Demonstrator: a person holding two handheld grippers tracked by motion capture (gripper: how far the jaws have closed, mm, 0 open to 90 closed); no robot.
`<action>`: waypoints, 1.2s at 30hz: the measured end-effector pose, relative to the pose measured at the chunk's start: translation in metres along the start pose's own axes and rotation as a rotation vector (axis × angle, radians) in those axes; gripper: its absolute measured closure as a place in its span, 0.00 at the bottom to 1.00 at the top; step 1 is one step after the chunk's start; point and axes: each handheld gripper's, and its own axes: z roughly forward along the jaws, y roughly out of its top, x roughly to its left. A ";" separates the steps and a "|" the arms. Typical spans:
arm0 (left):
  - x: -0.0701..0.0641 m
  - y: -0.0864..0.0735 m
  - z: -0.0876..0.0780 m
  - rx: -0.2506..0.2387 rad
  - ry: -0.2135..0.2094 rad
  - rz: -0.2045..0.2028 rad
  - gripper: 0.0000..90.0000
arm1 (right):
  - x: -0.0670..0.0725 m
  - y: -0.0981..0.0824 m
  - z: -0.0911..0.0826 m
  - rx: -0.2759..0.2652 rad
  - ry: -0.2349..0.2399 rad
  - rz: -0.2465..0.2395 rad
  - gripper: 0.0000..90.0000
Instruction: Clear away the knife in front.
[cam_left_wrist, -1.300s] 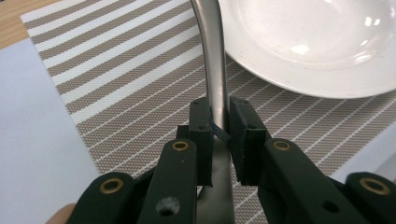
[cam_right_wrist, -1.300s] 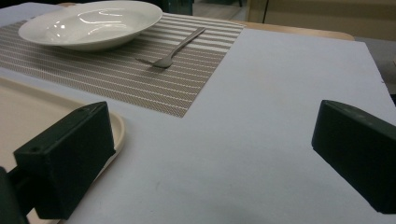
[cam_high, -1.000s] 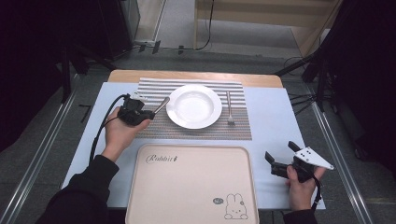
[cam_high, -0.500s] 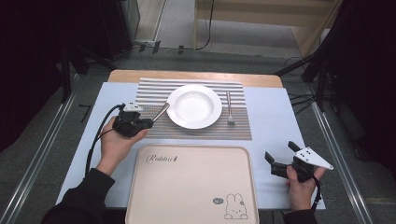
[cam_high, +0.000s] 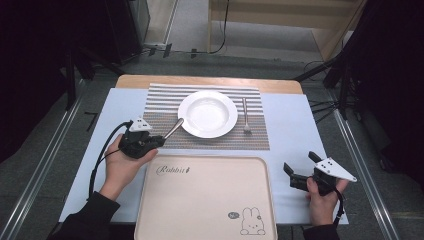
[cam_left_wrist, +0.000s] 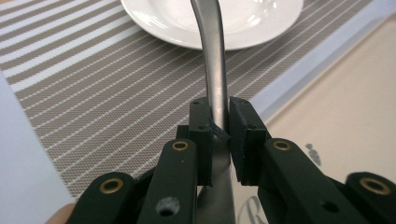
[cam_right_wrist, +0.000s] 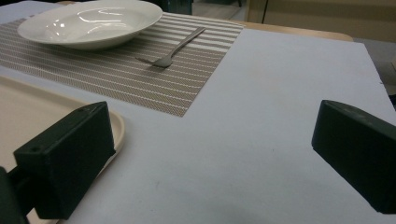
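A white plate sits on a striped placemat, with a fork lying to its right. My left gripper is shut on the handle of a metal spoon, whose far end points toward the plate's left rim. In the left gripper view the spoon's handle runs up between the black pads toward the plate. My right gripper rests at the table's right front, open, with nothing between its jaws. The right gripper view looks across the table to the fork and plate.
A beige tray with a rabbit drawing lies at the front centre, between my two hands. The light blue table cover extends bare to the right of the placemat. Dark floor and stands surround the table.
My left hand has drawn toward me and to the left with the spoon, away from the plate's rim. The right hand has stayed put.
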 end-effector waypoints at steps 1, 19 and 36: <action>-0.002 -0.001 0.000 0.002 -0.005 0.004 0.89 | 0.000 0.000 0.000 0.000 0.000 0.000 0.00; -0.039 -0.030 0.005 0.008 -0.059 0.041 0.89 | 0.000 0.000 0.000 0.005 -0.001 -0.001 0.00; -0.060 -0.047 0.006 0.012 -0.091 0.044 0.89 | 0.001 0.000 -0.001 -0.008 0.009 -0.006 0.00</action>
